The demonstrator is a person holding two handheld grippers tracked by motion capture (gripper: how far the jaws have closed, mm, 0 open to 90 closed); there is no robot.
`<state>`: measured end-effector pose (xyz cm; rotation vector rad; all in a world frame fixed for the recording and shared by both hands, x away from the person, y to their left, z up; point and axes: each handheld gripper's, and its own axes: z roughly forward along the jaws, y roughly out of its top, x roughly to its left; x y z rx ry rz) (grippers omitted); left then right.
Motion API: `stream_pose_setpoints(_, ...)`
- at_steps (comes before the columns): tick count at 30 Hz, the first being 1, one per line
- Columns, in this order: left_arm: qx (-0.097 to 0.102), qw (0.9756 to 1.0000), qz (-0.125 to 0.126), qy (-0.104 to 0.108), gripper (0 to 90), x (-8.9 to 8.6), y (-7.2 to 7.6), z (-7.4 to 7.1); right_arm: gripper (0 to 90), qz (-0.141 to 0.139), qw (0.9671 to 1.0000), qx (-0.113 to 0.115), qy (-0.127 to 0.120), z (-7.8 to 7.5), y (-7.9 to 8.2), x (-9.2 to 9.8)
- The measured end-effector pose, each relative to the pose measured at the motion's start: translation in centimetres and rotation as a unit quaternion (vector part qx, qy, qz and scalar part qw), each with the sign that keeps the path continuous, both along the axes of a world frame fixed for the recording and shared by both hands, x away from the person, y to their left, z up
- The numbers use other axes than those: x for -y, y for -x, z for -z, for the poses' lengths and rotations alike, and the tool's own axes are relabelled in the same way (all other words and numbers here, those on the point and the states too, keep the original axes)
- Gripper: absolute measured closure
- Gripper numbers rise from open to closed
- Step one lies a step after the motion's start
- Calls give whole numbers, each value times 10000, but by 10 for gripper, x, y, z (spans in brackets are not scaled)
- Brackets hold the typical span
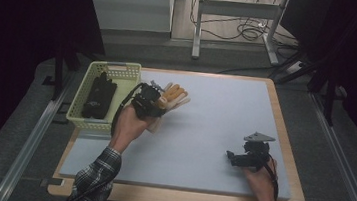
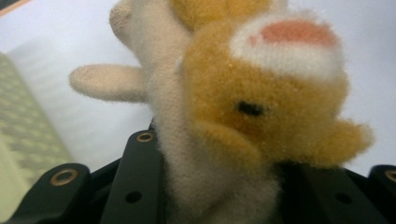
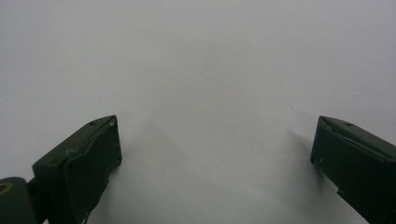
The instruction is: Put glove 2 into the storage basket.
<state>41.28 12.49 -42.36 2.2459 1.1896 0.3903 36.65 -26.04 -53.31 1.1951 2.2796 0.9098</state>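
Orange-and-cream plush: a small soft toy animal (image 2: 243, 116) is clenched in the left tongs (image 1: 159, 98), held over the pale grey mat (image 1: 214, 119) on the bench (image 1: 283, 136), just right of a pale green basket (image 1: 82, 95) at the bench's far left corner. In the left gripper view the toy crowds the lens; one black eye and a pink-and-white patch can be made out, one cream limb sticks out to the side, and its lower body is hidden between the black jaws pressing its cream belly. From above, the toy is partly covered by the gripper and the person's left hand (image 1: 131, 120), so its full shape is hard to read. No label or writing can be read on it.

The right tongs (image 1: 233, 157) rest low over the mat near the bench's right front, well apart from the toy, jaws released and wide with nothing but bare mat between them. A dark object (image 1: 99, 97) lies inside the basket; what it is cannot be told. Plaid sleeves (image 1: 95, 180) enter from the near edge. Beyond the bench, cables (image 1: 246, 30) lie on the floor by a grey metal frame (image 1: 236, 11).
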Motion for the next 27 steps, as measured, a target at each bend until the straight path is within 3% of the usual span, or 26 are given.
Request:
stream_pose_setpoints(5,43,9998,-214,21,646,-16,-5,-10,15,0,10000,8,-7,0,0,0)
stream_pose_setpoints(11,140,9978,-635,102,645,-45,-8,-25,15,0,10000,9,-9,0,0,0)
stream_pose_setpoints(16,205,9946,-1016,105,645,-74,-11,-33,15,0,10000,8,-10,0,0,0)
stream_pose_setpoints(20,244,9906,-1342,80,644,-99,-12,-36,15,0,10000,9,-9,0,0,0)
stream_pose_setpoints(23,242,9868,-1597,91,642,-117,-15,-35,15,0,10000,10,-8,0,0,0)
stream_pose_setpoints(27,187,9837,-1784,92,639,-131,-20,-26,15,1,10000,10,-9,0,0,0)
